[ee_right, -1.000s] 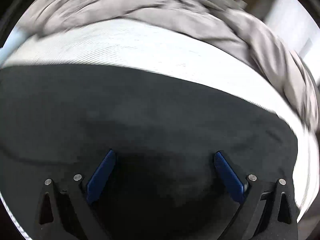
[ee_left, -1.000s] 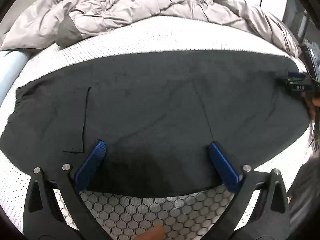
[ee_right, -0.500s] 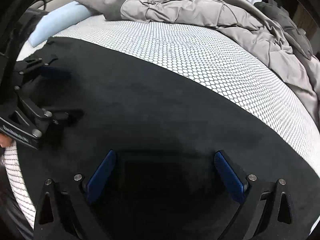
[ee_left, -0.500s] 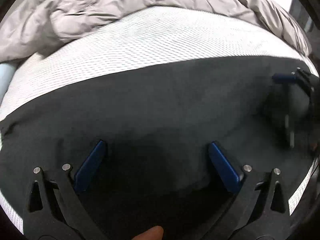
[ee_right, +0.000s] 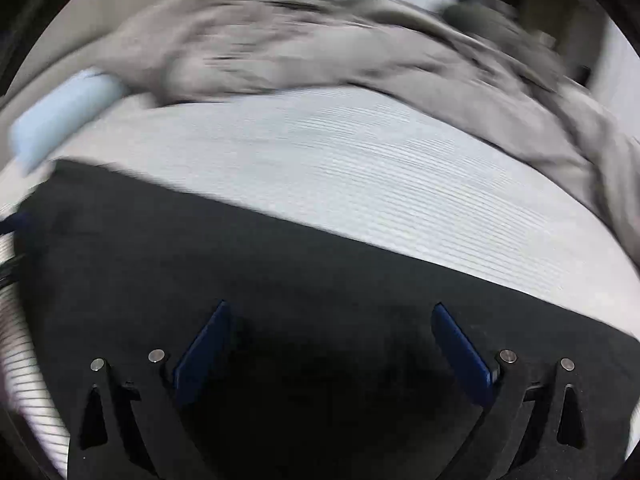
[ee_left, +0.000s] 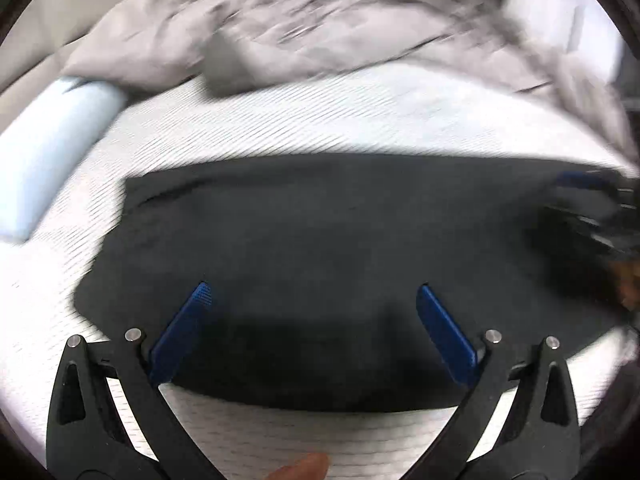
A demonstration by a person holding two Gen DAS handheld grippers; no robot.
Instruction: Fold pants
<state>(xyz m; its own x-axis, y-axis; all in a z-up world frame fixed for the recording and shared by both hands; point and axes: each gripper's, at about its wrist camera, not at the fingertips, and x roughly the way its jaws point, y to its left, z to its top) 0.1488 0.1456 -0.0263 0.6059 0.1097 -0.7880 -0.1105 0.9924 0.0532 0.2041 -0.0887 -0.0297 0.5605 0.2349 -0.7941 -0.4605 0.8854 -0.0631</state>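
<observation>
Black pants (ee_left: 320, 240) lie flat on the white mesh mattress (ee_left: 320, 120), spread left to right. My left gripper (ee_left: 314, 300) hovers open over their near edge, blue pads wide apart with nothing between them. In the right wrist view the pants (ee_right: 240, 280) fill the lower half, and my right gripper (ee_right: 330, 316) is open above the dark cloth. The right gripper appears blurred at the far right edge of the left wrist view, over the pants' right end. Both views are motion-blurred.
A crumpled grey duvet (ee_left: 320, 28) is heaped along the far side of the bed. A pale blue bolster (ee_left: 52, 148) lies at the left. A fingertip (ee_left: 304, 470) shows at the bottom edge. White mattress (ee_right: 360, 168) lies bare between pants and duvet.
Both grippers have swung: the left view now takes in the pants' left end and the blue bolster, the right view has turned right. Both stay open.
</observation>
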